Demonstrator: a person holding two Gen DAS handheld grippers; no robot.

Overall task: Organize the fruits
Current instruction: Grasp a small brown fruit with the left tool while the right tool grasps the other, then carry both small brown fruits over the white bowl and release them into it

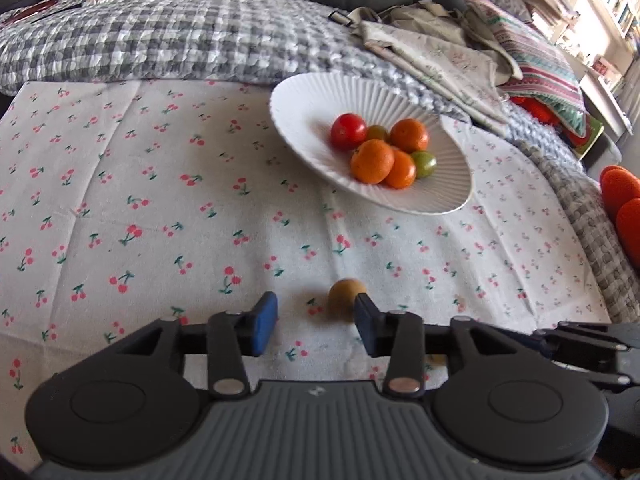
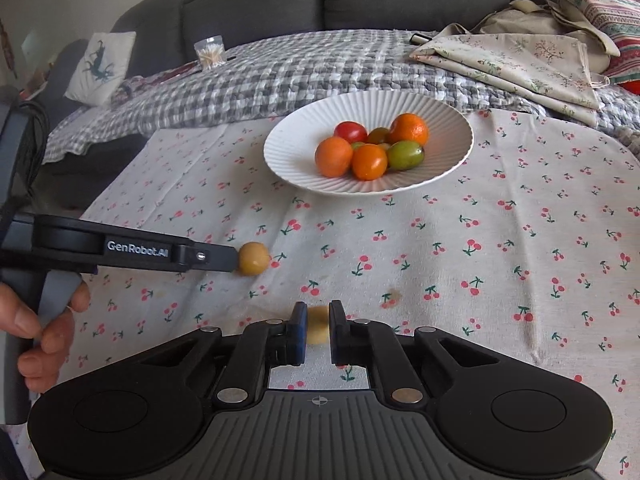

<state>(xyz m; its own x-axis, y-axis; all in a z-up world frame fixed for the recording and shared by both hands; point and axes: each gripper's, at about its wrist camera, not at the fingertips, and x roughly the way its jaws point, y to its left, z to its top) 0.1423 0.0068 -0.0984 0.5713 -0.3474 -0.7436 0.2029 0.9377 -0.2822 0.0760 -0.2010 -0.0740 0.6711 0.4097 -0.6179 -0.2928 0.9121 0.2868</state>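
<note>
Risk of left gripper (image 1: 316,322), wide open and holding nothing, nudging tan fruit (image 1: 345,298) off its right pad across cloth, while right gripper (image 2: 318,330), near-closed around yellow fruit (image 2: 318,330), pinches off-centre short of plate (image 2: 288,152) ahead.

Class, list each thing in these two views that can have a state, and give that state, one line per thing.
Left claw: open, a yellow fruit on the cloth by one finger.
Right claw: shut on a second yellow fruit.
White plate: holding fruit, on the cherry cloth.
Oranges: piled in the plate.
Red tomato: in the plate.
Jar of sticks: upright.
</note>
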